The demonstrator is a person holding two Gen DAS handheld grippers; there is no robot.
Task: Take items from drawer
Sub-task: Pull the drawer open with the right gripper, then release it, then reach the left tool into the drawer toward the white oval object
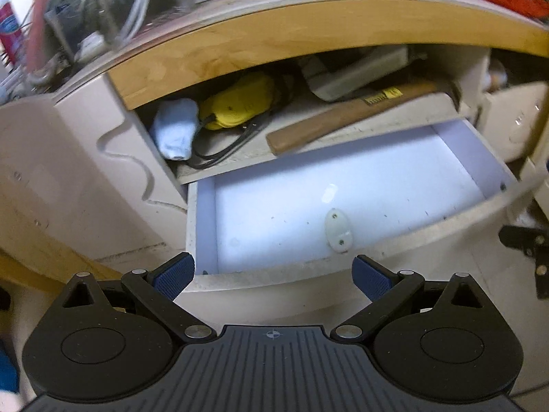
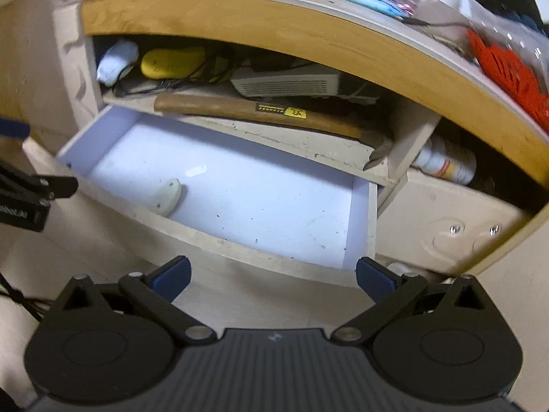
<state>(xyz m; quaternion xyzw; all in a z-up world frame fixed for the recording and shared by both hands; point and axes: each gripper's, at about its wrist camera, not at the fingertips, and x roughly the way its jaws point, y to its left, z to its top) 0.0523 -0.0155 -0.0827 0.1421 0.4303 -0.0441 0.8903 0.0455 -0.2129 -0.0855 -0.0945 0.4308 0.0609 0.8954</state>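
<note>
Hammer has a black/yellow label, text too blurred to read. Drawer pulled out, white inside, holds only a pale oval fitting on its front wall. Left gripper & right gripper both spread wide, nothing held, in front of drawer.
</note>
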